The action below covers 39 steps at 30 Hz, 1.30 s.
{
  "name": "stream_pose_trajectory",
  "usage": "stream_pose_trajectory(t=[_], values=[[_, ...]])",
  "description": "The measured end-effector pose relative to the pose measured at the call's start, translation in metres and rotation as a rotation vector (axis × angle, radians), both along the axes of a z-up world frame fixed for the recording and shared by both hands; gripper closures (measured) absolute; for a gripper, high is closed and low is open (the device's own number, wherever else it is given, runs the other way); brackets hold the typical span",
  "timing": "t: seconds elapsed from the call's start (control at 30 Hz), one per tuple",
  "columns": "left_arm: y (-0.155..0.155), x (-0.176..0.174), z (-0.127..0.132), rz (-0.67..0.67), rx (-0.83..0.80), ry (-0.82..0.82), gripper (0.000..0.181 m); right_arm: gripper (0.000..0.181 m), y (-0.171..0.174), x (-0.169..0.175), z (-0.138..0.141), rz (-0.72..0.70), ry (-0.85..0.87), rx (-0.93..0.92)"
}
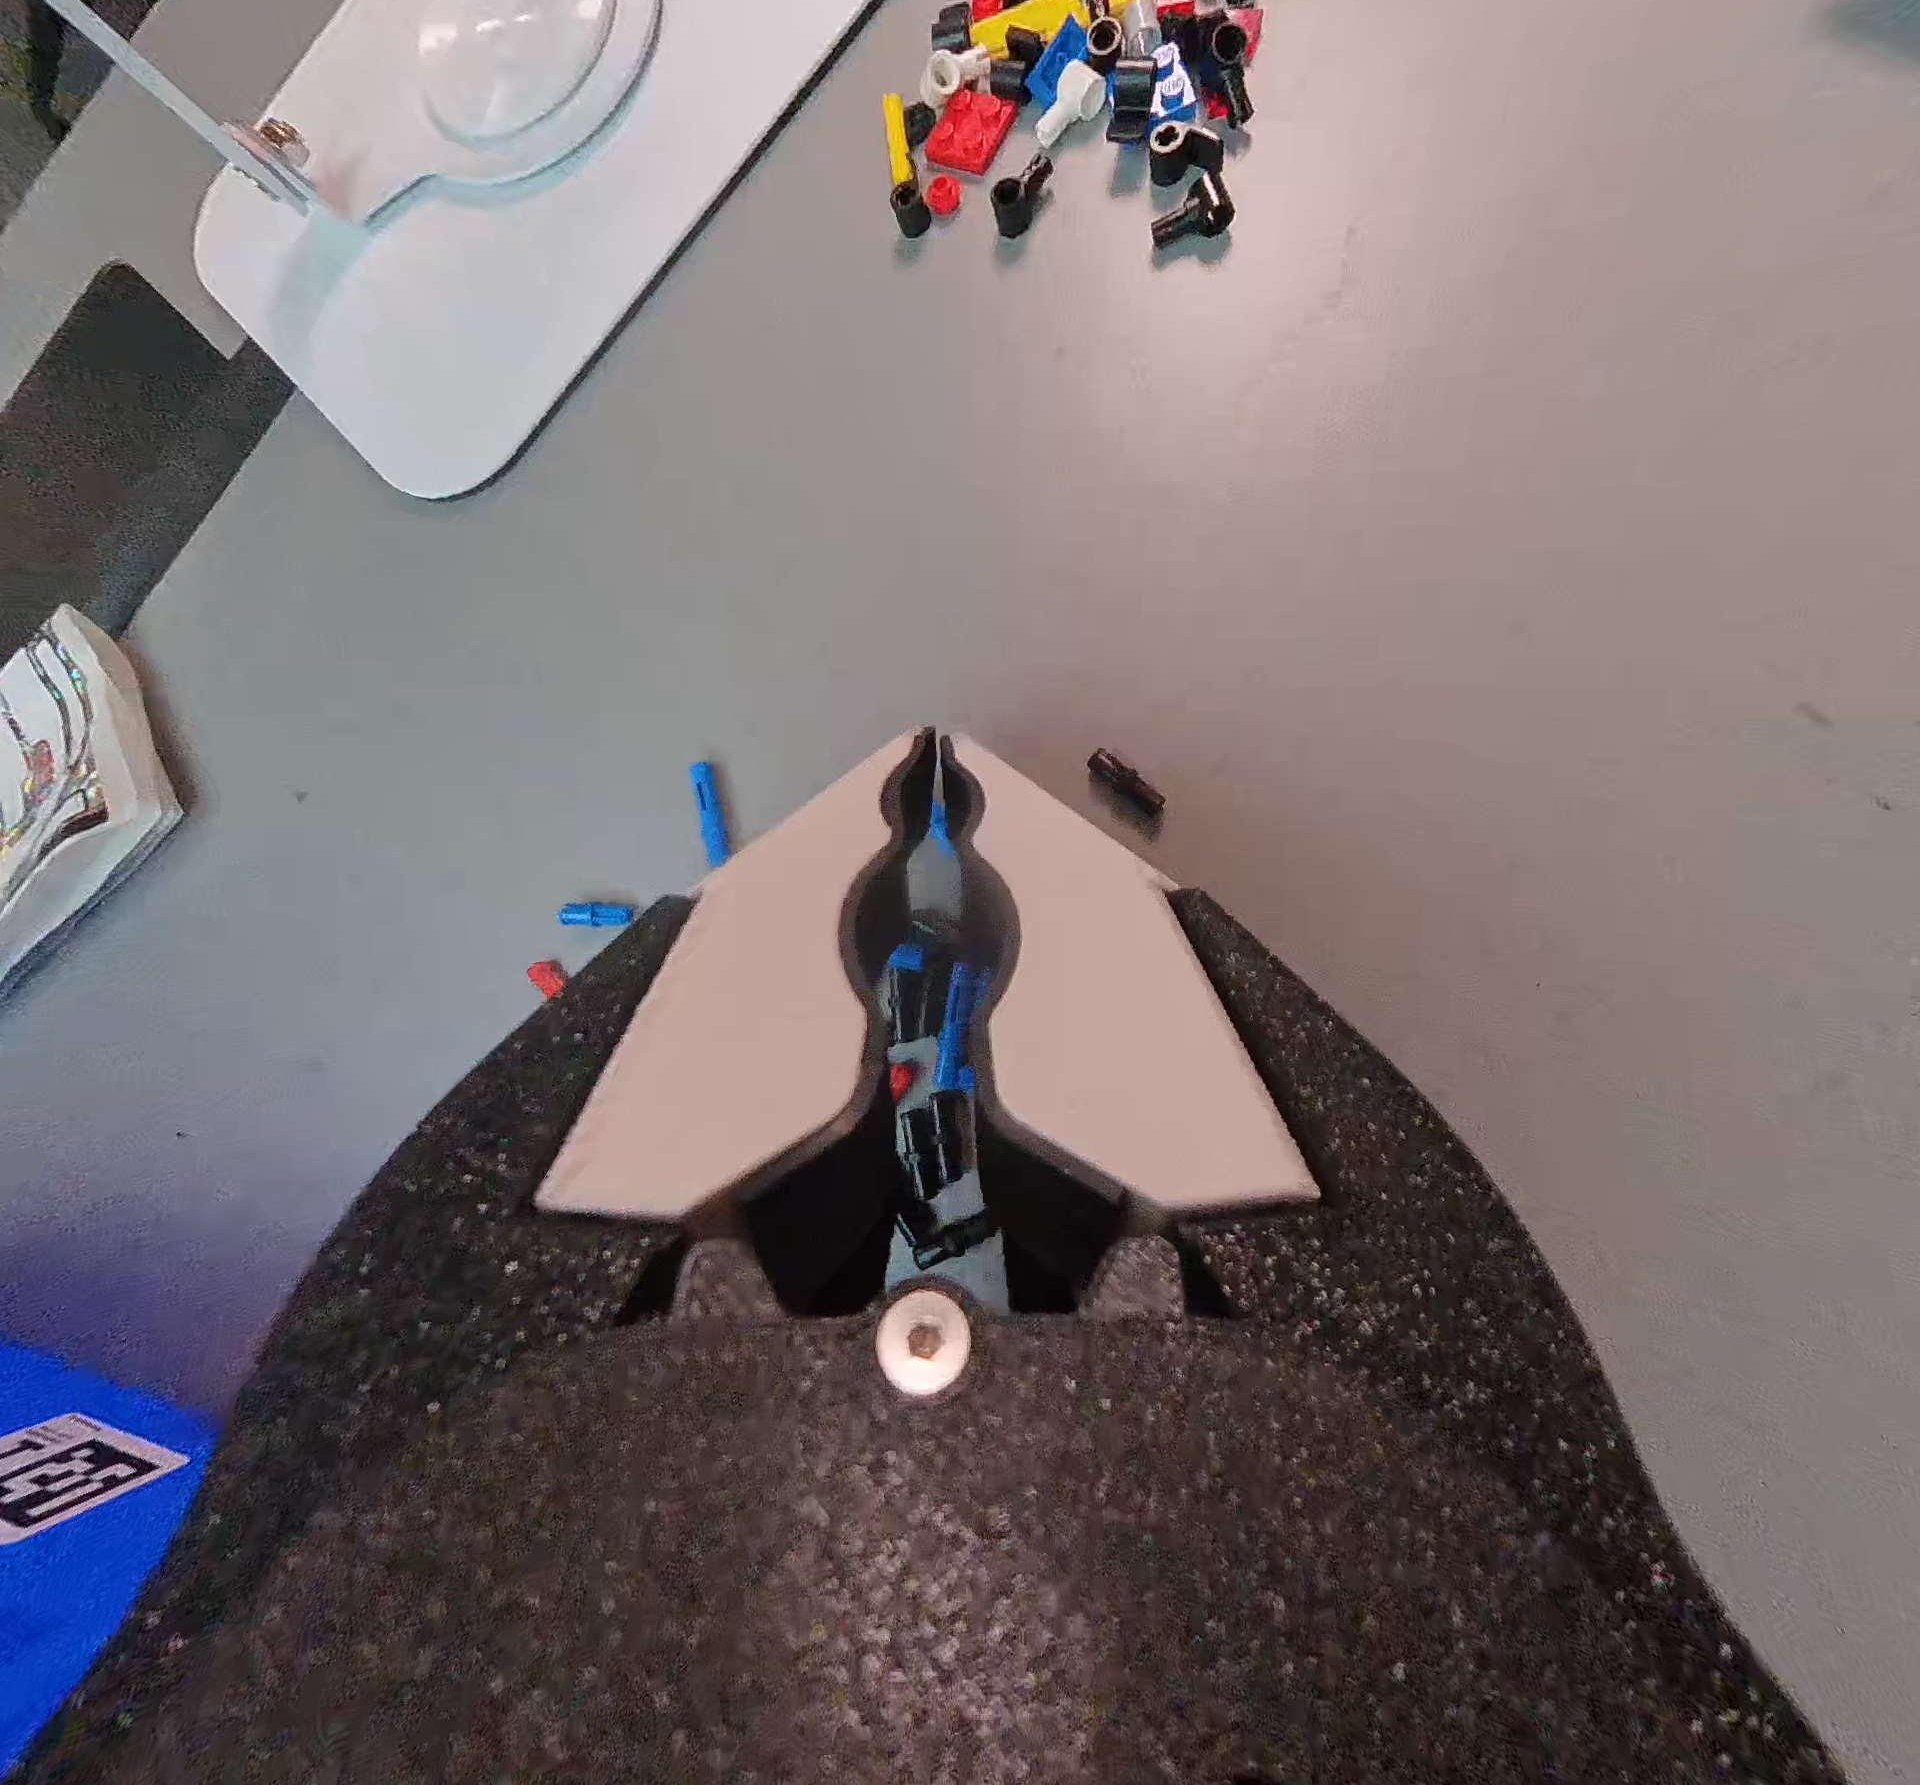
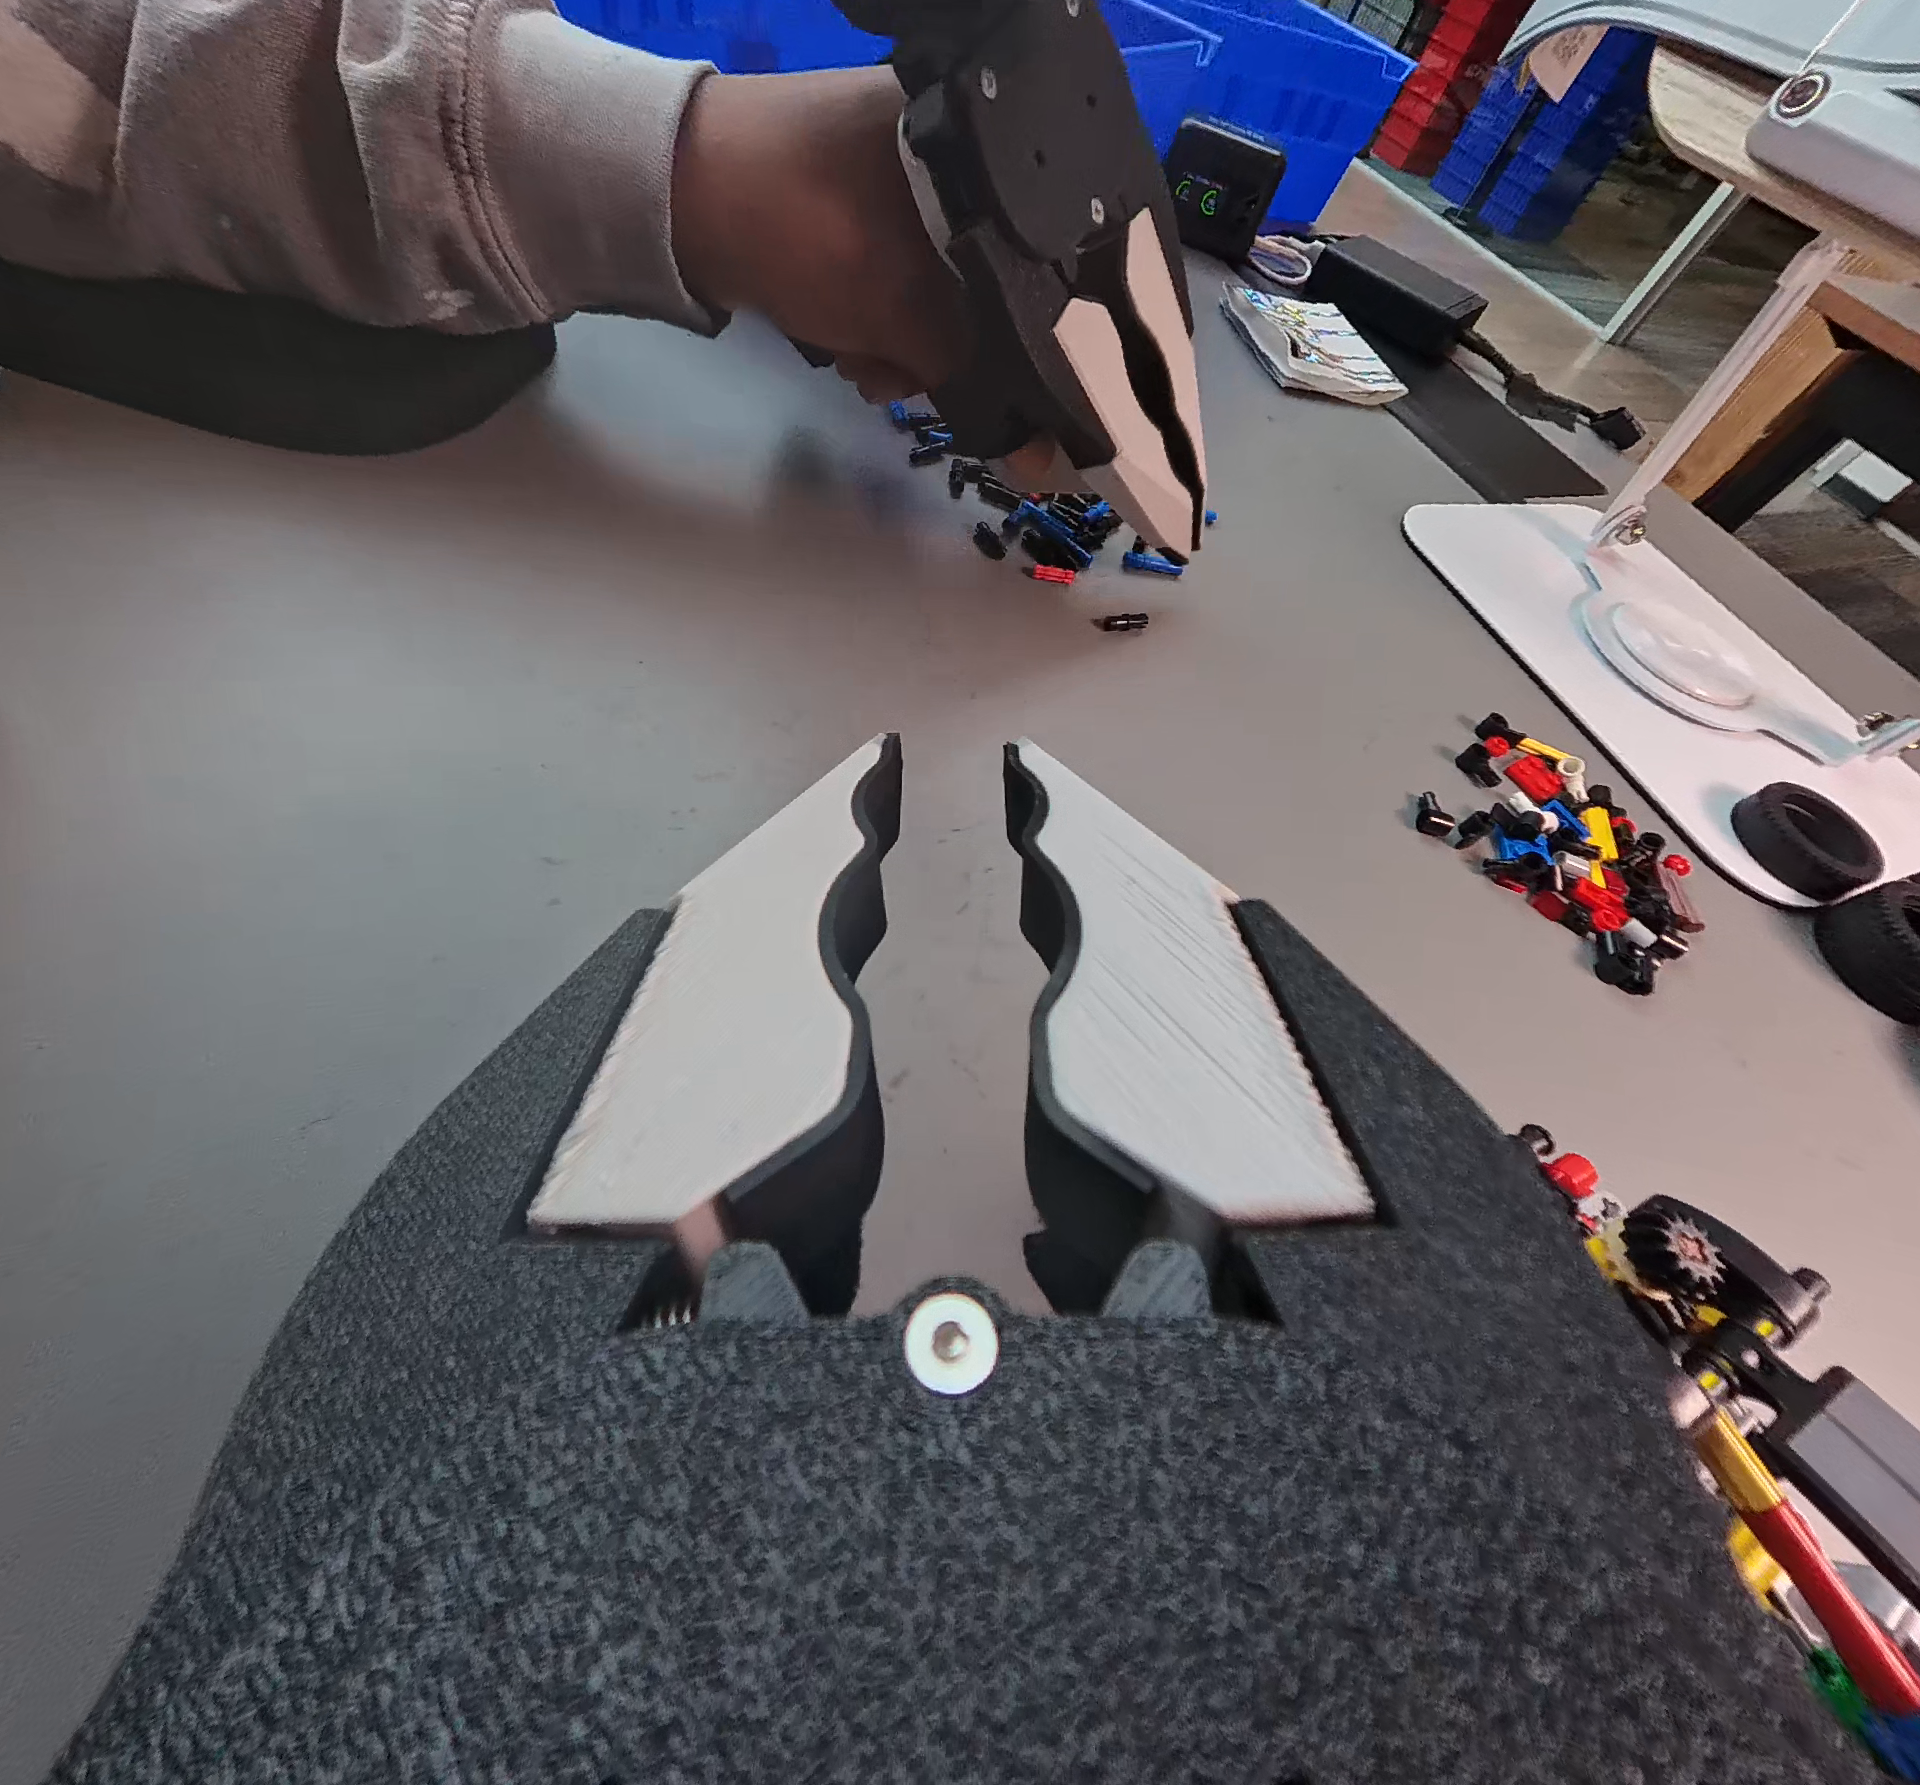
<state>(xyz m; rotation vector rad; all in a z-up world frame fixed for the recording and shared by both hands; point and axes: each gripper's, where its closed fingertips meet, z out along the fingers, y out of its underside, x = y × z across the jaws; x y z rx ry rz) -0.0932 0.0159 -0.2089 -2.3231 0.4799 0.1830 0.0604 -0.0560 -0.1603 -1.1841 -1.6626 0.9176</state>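
My left gripper (image 1: 932, 748) is shut, its tips down at the edge of a pile of small black and blue pins (image 2: 1039, 530) on the grey table. It also shows in the right wrist view (image 2: 1184, 535), held by a hand in a light sleeve (image 2: 312, 104). Pins show through the gap between its fingers; I cannot tell whether one is pinched. A lone black pin (image 1: 1125, 781) lies just right of the tips, and blue pins (image 1: 709, 805) and a red pin (image 1: 543, 977) lie to the left. My right gripper (image 2: 951, 759) is open and empty above bare table.
A pile of mixed coloured bricks (image 2: 1558, 847) lies right of my right gripper. Behind it is a white stand base (image 2: 1538, 613) with a clear lens, then black tyres (image 2: 1806, 836). A partly built model (image 2: 1766, 1403) sits near right. A booklet (image 2: 1304, 338) and blue bins (image 2: 1247, 62) stand farther back. Some 20 cm of space lies between my two pairs of fingers.
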Motion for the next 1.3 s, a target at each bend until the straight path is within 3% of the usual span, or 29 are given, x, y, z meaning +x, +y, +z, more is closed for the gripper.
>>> stream_pose_trajectory(t=[0.07,0.17,0.27,0.4,0.5,0.63,0.7,0.77,0.87,0.97,1.13,1.17,1.2,1.3], values=[[0.0,0.017,0.008,-0.068,0.031,-0.042,0.175,0.162,0.0,-0.001,-0.001,-0.001,-0.009,-0.004],[-0.008,0.041,0.0,-0.128,-0.052,-0.153,0.17,0.162,0.0,0.0,-0.001,-0.002,-0.007,0.0],[-0.012,0.025,-0.012,-0.082,-0.096,-0.049,0.178,0.162,0.001,0.0,0.0,-0.004,0.001,0.0],[-0.012,0.004,0.003,-0.016,-0.043,0.01,0.181,0.162,0.001,0.001,0.001,-0.005,0.003,-0.001],[-0.005,-0.003,0.034,0.02,0.115,-0.024,0.163,0.162,0.002,0.001,0.001,-0.006,0.004,-0.003],[0.007,-0.001,0.084,0.033,0.354,-0.272,0.146,0.162,0.002,0.0,0.001,-0.01,0.003,-0.004],[0.016,-0.007,0.114,0.061,0.466,-0.407,0.145,0.164,0.002,-0.001,0.0,-0.011,-0.005,-0.004],[0.03,-0.029,0.145,0.119,0.574,-0.462,0.147,0.181,0.0,-0.002,0.003,0.005,0.014,-0.01],[0.059,-0.066,0.186,0.215,0.693,-0.566,0.148,0.181,-0.002,-0.006,0.008,0.003,0.034,-0.042],[0.092,-0.096,0.209,0.286,0.74,-0.601,0.148,0.165,-0.001,-0.01,0.021,-0.012,0.062,-0.031],[0.141,-0.121,0.207,0.314,0.667,-0.509,0.151,0.164,0.014,-0.021,0.065,-0.034,0.147,-0.01],[0.147,-0.124,0.202,0.314,0.645,-0.472,0.159,0.164,0.021,-0.025,0.073,-0.049,0.153,0.0],[0.149,-0.125,0.199,0.298,0.627,-0.443,0.175,0.164,0.029,-0.029,0.08,-0.067,0.155,0.015],[0.141,-0.133,0.194,0.327,0.646,-0.469,0.179,0.165,0.057,-0.039,0.099,-0.134,0.144,0.081]])
